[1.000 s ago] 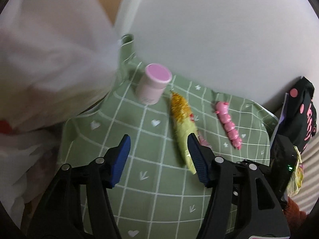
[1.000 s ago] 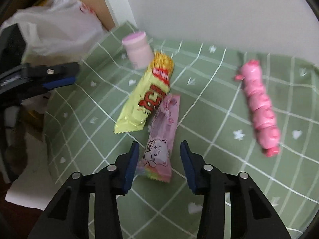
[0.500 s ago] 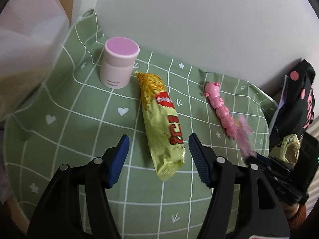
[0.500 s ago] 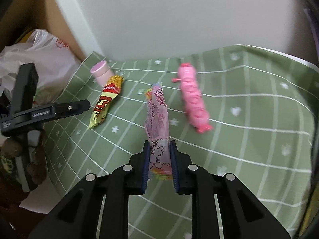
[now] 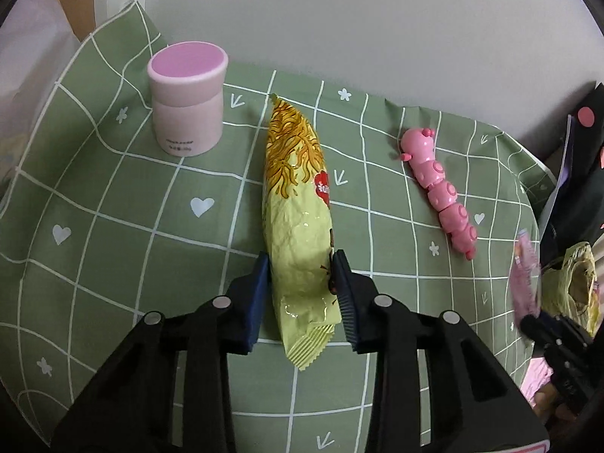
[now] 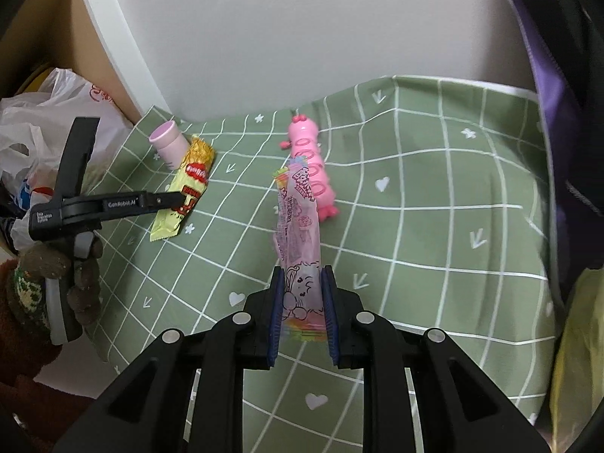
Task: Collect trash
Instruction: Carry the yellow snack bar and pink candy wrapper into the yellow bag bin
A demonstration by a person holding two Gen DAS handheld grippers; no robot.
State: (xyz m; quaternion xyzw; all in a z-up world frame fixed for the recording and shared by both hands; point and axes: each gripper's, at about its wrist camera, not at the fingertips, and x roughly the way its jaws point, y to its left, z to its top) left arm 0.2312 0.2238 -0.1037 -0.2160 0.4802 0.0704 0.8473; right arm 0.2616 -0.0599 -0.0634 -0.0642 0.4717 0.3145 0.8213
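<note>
Mid-pickup on green-checked bench (image 5: 113,226): left gripper (image 5: 302,290) fingers clenched around yellow snack wrapper (image 5: 298,226) lying flat, right gripper (image 6: 302,302) grasping pink candy wrapper (image 6: 298,226) held aloft; next, probably lifting and carrying both to white plastic bag (image 6: 34,139).

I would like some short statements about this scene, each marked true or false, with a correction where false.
1. The right hand-held gripper holds a pink wrapper off the cloth. True.
2. The left hand-held gripper is wide open above the jar. False: its fingers press the yellow wrapper.
3. The jar lies on its side. False: it stands upright.
4. The pink caterpillar toy lies on the cloth, ungripped. True.
</note>
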